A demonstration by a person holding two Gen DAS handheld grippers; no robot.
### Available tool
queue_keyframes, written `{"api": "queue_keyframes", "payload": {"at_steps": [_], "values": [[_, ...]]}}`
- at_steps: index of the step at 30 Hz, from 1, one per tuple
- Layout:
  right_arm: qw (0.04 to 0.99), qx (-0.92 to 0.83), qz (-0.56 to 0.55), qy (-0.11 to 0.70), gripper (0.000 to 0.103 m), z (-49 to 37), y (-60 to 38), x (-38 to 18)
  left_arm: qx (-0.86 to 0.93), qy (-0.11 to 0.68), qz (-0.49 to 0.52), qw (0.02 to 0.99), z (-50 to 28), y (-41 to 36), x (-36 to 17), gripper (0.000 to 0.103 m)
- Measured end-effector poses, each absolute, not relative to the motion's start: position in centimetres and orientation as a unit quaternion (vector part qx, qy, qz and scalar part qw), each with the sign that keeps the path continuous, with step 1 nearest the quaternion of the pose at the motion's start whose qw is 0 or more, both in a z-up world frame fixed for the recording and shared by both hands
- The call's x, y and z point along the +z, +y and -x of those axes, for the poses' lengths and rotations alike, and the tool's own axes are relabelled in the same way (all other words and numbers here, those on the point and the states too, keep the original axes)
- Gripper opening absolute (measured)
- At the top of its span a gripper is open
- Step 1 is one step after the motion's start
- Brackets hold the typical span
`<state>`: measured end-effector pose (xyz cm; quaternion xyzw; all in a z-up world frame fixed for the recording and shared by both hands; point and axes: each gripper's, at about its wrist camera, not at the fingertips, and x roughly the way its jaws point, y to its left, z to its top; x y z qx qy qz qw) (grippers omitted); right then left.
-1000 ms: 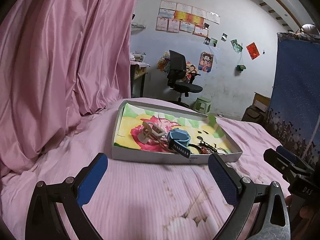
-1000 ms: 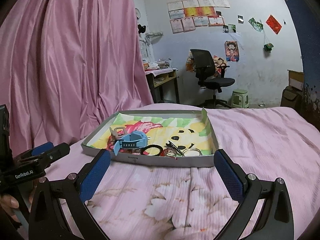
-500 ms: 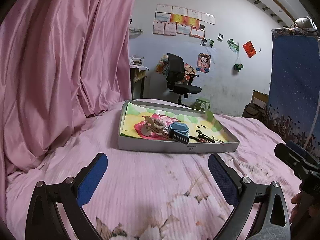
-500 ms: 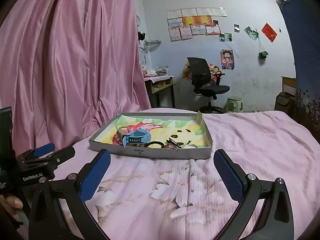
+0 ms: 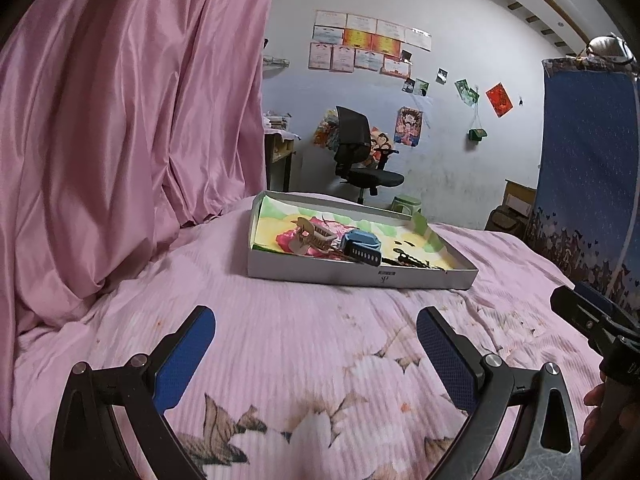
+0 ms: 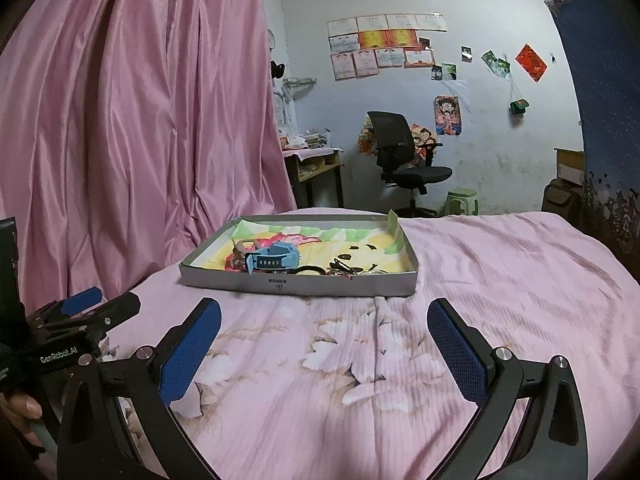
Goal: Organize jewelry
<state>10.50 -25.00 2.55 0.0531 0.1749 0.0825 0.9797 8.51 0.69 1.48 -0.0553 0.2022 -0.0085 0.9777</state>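
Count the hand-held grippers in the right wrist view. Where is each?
2. The right hand-held gripper fills the foreground, jaws open over the bedsheet. The left hand-held gripper sits at the left edge, beside it.

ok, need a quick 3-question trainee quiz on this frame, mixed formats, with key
1. True or false: the left claw is shut on the blue watch.
2. The jewelry lies in: A) a round bowl B) a shallow grey tray C) a drawer
3. Fill in: the tray rests on a pink floral ______.

Key: 1 false, both claws are open and empty, the right claw too, short of the tray. 2 B. 3 bedspread.
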Motion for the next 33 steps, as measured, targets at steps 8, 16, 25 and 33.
{"api": "queue_keyframes", "payload": {"at_steps": [8,16,25,33], "values": [[0.979,0.08,-0.048,0.179,0.102,-9.8,-25.0,1.9,-0.011,0.195,0.051,0.979,-7.4,0.6,1.0,0.101],[0.979,0.074,-0.044,0.186,0.102,-9.5,-25.0,1.1,-0.011,0.196,0.051,0.979,-7.0,0.5,0.8,0.101],[0.979,0.073,-0.044,0.186,0.102,-9.5,-25.0,1.1,-0.011,0.195,0.049,0.979,-6.9,0.6,0.7,0.101],[0.979,0.073,-0.044,0.186,0.102,-9.5,-25.0,1.1,-0.011,0.196,0.049,0.979,-7.0,0.5,0.7,0.101]]}}
